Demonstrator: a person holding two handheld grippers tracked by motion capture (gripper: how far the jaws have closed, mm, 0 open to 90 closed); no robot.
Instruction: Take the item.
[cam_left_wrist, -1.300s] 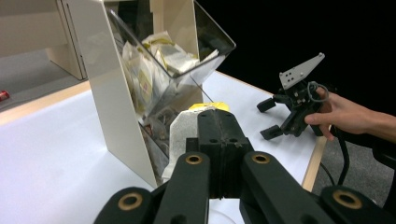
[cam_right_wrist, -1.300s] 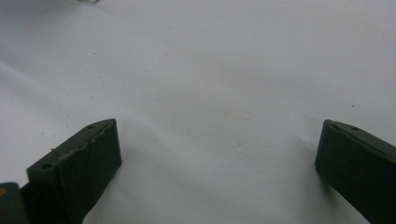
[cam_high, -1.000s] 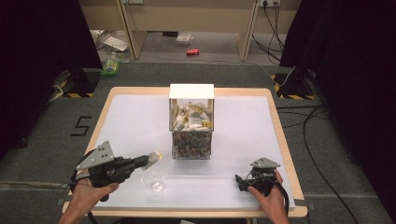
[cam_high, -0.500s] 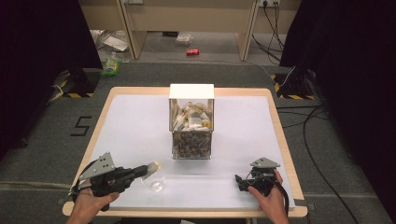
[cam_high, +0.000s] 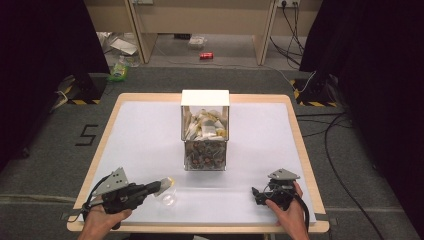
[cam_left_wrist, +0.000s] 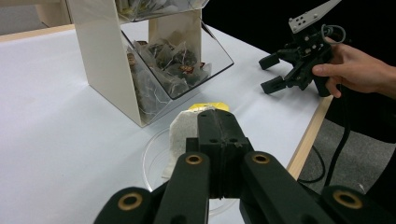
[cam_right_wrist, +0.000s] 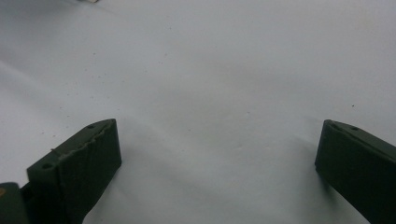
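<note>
High view: left gripper (cam_high: 161, 186) has lowered its tea bag (cam_high: 167, 182) toward the bowl (cam_high: 169, 200).

A white-topped table (cam_high: 150, 130) with a pale wooden rim stands on grey carpet (cam_high: 45, 170); black curtains (cam_high: 40, 45) hang at left and right; beyond the table, light wooden furniture panels (cam_high: 200, 15) line the back; a red can (cam_high: 206, 55) and scattered litter (cam_high: 120, 67) lie on the floor there; black cables (cam_high: 340, 165) trail at right; yellow-and-black hazard tape (cam_high: 77, 101) marks the stand bases.
</note>
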